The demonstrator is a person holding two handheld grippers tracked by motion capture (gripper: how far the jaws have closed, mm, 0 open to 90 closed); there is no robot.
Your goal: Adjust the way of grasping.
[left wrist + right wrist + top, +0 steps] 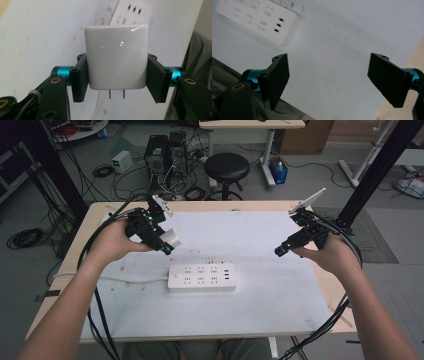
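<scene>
A glossy white square plastic charger plug [116, 56] with two metal prongs [116, 94] sits clamped between the pads of the left gripper [167, 246], held in the air above the white mat [280, 295] — just up and left of the white rectangular plastic power strip [202, 277] that lies flat near the mat's middle, its white cord [130, 279] running off to the left. The right gripper [279, 251] hovers well apart over the mat's right side, its jaws spread wide with nothing between them. The mat covers a pale wooden table [90, 220]; beyond it — on a grey floor strewn with cables — stand a round black stool [227, 168] and dark computer towers [165, 152].
</scene>
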